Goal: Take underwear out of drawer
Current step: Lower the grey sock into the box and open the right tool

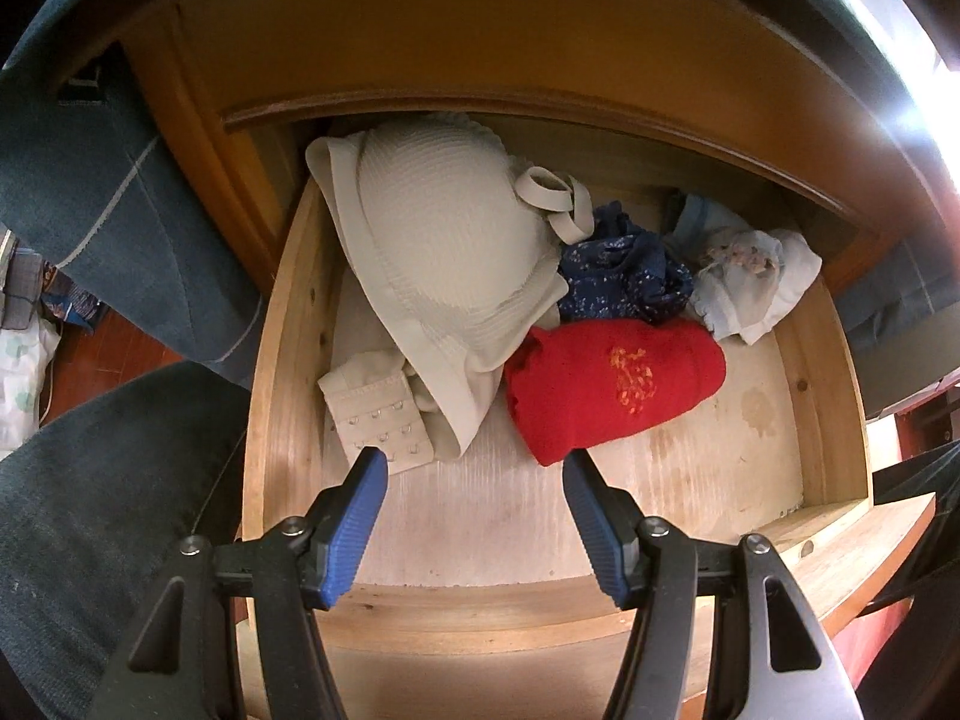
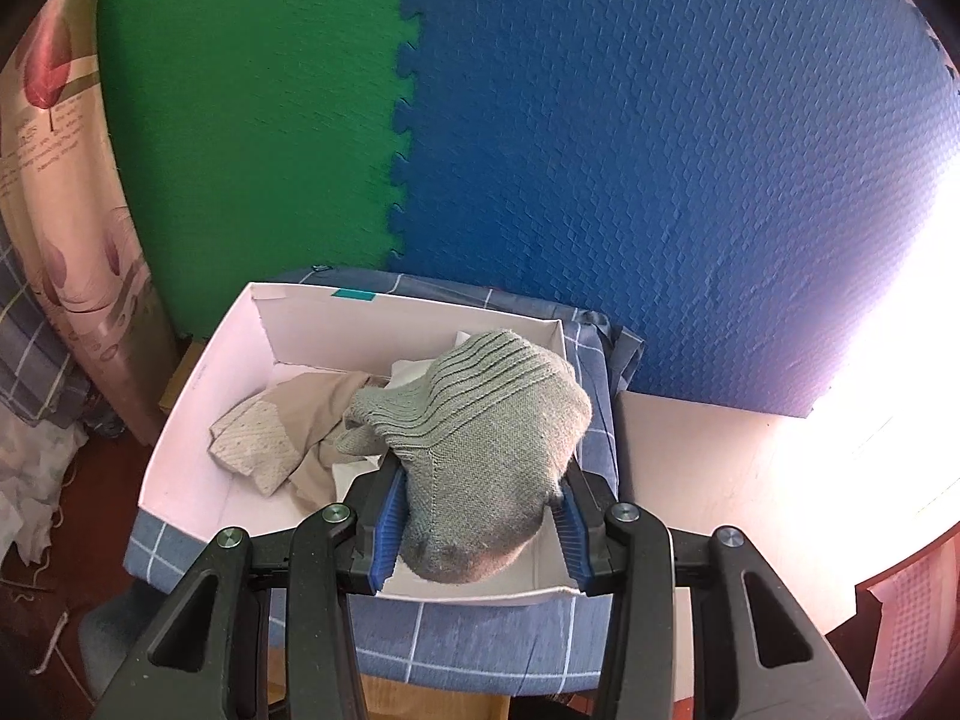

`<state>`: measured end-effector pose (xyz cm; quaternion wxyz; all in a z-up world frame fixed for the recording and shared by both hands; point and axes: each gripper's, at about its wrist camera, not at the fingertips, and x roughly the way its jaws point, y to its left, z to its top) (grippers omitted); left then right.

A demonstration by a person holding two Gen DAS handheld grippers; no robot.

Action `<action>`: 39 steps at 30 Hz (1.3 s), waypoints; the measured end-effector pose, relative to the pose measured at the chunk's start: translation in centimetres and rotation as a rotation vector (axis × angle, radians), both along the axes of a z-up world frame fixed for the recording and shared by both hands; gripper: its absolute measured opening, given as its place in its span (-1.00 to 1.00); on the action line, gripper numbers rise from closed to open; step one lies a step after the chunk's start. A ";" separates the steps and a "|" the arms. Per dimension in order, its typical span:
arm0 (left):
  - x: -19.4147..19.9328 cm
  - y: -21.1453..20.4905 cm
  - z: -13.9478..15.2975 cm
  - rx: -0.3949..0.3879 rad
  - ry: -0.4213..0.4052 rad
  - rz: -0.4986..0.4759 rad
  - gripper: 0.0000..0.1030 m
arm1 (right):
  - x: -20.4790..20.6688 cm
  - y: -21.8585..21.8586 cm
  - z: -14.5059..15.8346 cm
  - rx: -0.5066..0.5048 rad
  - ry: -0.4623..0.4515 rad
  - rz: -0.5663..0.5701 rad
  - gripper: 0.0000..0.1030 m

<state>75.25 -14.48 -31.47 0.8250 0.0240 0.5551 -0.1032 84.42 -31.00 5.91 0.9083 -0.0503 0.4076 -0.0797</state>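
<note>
In the left wrist view a wooden drawer (image 1: 282, 372) stands pulled out. Inside lie a cream bra (image 1: 444, 264), a red folded garment (image 1: 612, 384), a dark blue patterned piece (image 1: 624, 276) and a pale blue-white piece (image 1: 750, 282). My left gripper (image 1: 474, 462) hangs open above the drawer's bare front floor, just short of the bra's clasp and the red garment, with nothing between its fingers. In the right wrist view my right gripper (image 2: 480, 480) is shut on a grey-green knitted garment (image 2: 492, 432), held over a white cardboard box (image 2: 198, 396) that holds a beige piece (image 2: 270, 438).
A person's blue-clad legs (image 1: 120, 228) flank the drawer on the left. The box rests on a blue checked cushion (image 2: 468, 642) before green and blue foam wall mats (image 2: 660, 150). A white surface (image 2: 720, 480) lies to the right, a floral curtain (image 2: 66, 210) to the left.
</note>
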 end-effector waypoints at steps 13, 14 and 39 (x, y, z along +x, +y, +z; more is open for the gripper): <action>-0.2 -0.6 -1.0 0.011 0.028 -0.008 0.21 | 2.3 0.2 -1.3 -0.001 -0.009 0.002 -0.18; -0.2 -0.6 -1.0 0.012 0.030 -0.010 0.21 | 2.6 0.4 -1.6 -0.001 -0.007 0.006 -0.18; 0.0 -0.6 -2.1 -0.044 0.093 -0.013 0.21 | 9.9 8.1 -8.9 0.018 0.108 0.136 -0.15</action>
